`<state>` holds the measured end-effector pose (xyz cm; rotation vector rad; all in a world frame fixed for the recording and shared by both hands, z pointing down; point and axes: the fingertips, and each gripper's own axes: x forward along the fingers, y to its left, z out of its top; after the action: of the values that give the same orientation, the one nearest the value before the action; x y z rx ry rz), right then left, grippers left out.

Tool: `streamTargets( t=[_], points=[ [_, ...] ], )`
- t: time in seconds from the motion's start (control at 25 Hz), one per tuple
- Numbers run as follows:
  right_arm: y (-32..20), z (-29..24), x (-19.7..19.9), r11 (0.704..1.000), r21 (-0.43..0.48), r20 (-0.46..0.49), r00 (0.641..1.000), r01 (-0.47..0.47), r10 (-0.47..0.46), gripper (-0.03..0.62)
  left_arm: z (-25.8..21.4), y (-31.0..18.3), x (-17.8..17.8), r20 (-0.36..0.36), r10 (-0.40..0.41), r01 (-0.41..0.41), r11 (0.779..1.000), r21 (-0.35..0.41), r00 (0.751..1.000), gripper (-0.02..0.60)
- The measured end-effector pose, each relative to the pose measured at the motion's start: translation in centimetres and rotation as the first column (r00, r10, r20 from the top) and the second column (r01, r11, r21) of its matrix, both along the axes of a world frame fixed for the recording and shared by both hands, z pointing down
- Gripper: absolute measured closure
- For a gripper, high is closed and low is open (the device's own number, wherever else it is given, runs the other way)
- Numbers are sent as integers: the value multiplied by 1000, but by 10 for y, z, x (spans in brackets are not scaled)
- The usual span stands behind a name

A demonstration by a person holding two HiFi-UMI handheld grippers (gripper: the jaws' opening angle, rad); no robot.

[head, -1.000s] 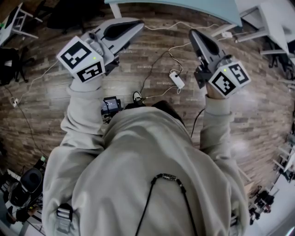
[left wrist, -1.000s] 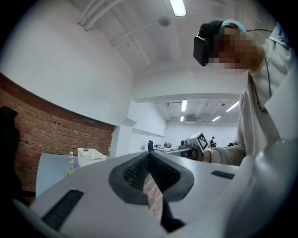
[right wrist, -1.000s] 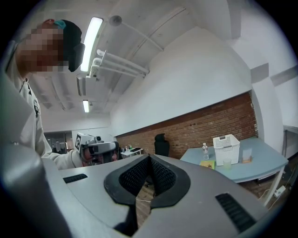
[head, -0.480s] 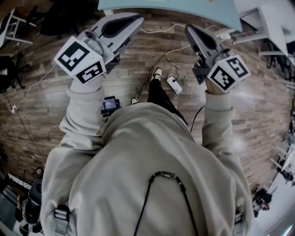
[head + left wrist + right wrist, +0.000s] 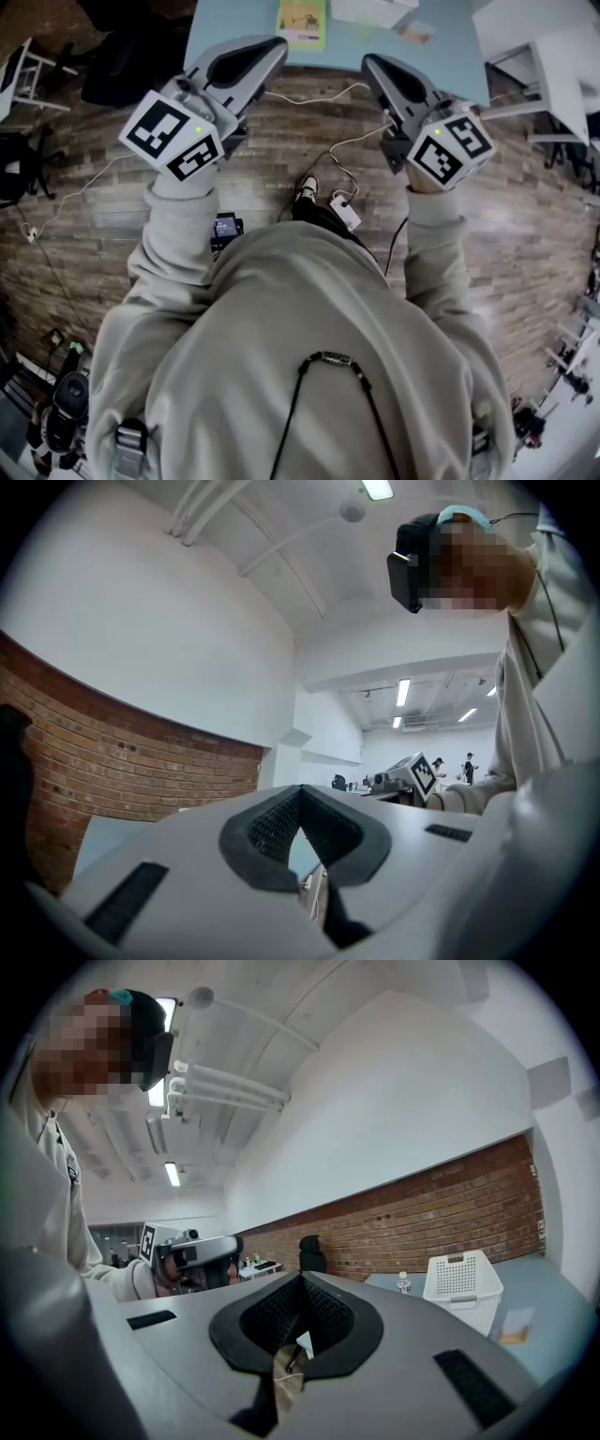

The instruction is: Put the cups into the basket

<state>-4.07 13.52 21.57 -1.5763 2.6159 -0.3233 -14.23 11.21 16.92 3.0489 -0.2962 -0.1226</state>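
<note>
Fingers (image 5: 267, 822) of the left gripper (image 5: 265, 52) meet at their tips with nothing between them. Those of the right gripper (image 5: 377, 66) are likewise pressed together and empty. In the right gripper view, the white perforated basket (image 5: 462, 1290) stands upright on the pale blue tabletop (image 5: 553, 1288), and its inside cannot be seen from this angle. A small clear bottle (image 5: 403, 1284) stands just beside it. Both grippers are held level over the wooden floor (image 5: 94, 206), their tips at the tabletop's near edge, where a yellow-green booklet (image 5: 302, 21) lies.
</note>
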Motion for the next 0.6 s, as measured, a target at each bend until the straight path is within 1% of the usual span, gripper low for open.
streamTargets(
  t=[0.2,0.28,0.36,0.48,0.6],
  points=[
    [-38,2,68,1000,3,23,1000,-8,8,582,3,-39,68,24,19,-18,999,-50,1000,581],
    [-51,4,94,1000,-2,39,999,-16,16,582,2,-53,87,37,17,-15,999,-52,999,583],
    [-59,5,107,1000,3,51,998,-23,23,582,0,-62,91,46,1,1,999,-44,999,581],
    [-61,10,115,1000,7,63,998,-20,20,582,-2,-71,92,55,-21,23,999,-38,998,583],
    [-63,10,131,999,4,79,996,-35,35,582,-9,-75,100,65,-18,20,1000,-23,998,583]
  ],
)
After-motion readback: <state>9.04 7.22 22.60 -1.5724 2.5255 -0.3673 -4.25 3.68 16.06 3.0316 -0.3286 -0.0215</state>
